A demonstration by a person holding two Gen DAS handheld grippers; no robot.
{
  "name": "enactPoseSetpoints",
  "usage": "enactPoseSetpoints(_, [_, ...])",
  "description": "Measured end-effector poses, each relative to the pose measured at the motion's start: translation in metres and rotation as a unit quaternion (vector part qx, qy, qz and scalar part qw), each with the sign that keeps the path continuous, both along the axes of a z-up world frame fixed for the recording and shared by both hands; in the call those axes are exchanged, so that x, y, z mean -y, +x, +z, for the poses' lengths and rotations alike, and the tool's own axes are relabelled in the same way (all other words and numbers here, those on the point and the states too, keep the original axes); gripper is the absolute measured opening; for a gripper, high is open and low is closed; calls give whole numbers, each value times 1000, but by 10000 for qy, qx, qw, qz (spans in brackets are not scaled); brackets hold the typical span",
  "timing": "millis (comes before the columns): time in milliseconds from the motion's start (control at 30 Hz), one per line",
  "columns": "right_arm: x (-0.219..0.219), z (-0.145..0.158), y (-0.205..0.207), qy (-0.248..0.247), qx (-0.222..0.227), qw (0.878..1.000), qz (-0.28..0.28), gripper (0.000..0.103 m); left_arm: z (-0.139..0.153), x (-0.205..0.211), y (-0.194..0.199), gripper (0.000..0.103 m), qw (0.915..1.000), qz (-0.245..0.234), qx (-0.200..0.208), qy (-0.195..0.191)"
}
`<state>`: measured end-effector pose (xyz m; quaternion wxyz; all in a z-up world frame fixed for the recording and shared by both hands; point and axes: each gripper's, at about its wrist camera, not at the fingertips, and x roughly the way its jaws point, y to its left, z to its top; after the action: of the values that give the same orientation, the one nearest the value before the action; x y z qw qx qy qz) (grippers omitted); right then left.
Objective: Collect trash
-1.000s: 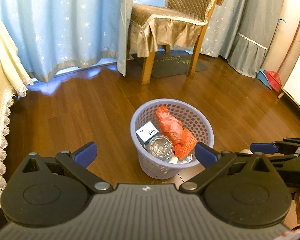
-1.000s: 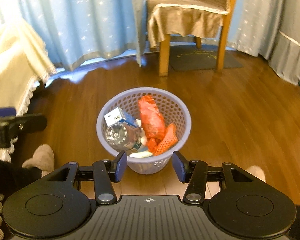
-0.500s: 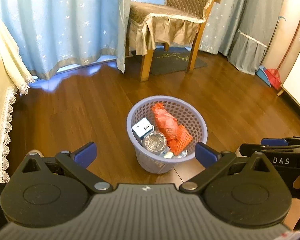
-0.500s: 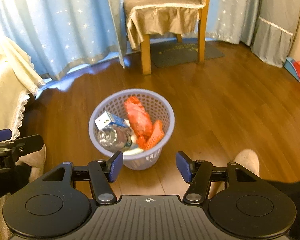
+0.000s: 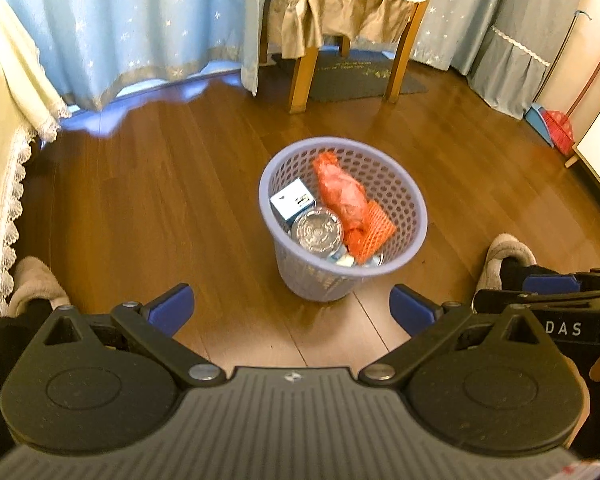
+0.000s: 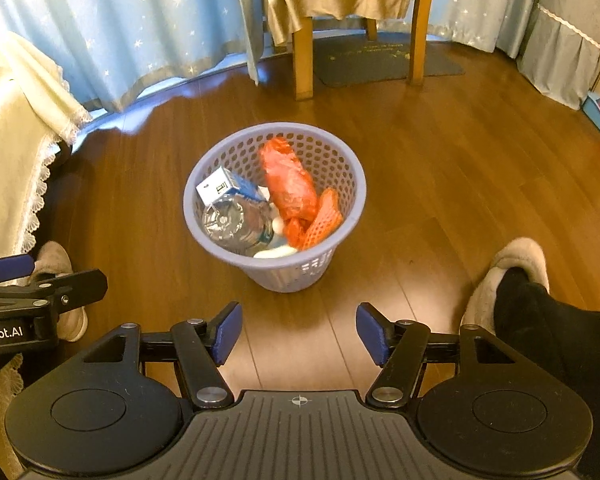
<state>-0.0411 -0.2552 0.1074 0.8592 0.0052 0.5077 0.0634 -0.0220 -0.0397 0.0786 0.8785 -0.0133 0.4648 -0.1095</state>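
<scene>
- The lavender basket [image 6: 274,200] stands on the wooden floor [image 6: 440,184], ahead of and below both grippers, and already holds the trash: an orange bag [image 6: 290,184], an orange net [image 6: 325,216], a crushed clear bottle [image 6: 236,222] and a small blue-and-white carton [image 6: 224,186].
- The right gripper [image 6: 299,334] has its jaws spread with nothing between them (they have just been opening); the left gripper [image 5: 290,312] also has its jaws wide apart and empty.
- The load sits near the rim, so I judge a nudge to the basket wall could tip the light basket and spill it.
- The net leans on the near rim and may slide out if bumped.
- Two slippered feet [image 6: 512,268] stand close by; a step forward might kick the basket.
- No loose trash shows on the floor here, though pieces outside these views could be missed.
</scene>
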Motion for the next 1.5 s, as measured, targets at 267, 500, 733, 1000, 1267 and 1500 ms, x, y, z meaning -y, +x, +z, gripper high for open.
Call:
enactPoseSetpoints(267, [-1,-7,0,-35,-88,10000,-27,62,-6,0,-3,102,9998,71,-197,23])
enactPoseSetpoints(500, [0,-10,0,-48,-156,9999,-25,64,-9,3,-6,102,9995,71,-319,46])
enactPoseSetpoints(733, [-2,-12,1,-98,-183,9998,-25,67,-10,4,-6,102,9992,132,-366,77])
enactPoseSetpoints(1000, [-4,-11,0,-108,-161,9998,24,70,-9,0,-7,102,9988,187,-458,48])
enactPoseSetpoints(1267, [-7,-11,-1,-75,-196,9997,83,71,-9,0,-10,102,9985,211,-491,92])
enactPoseSetpoints(1500, [-7,-8,-3,-19,-217,9997,105,71,-12,-1,-9,102,9979,290,-553,159])
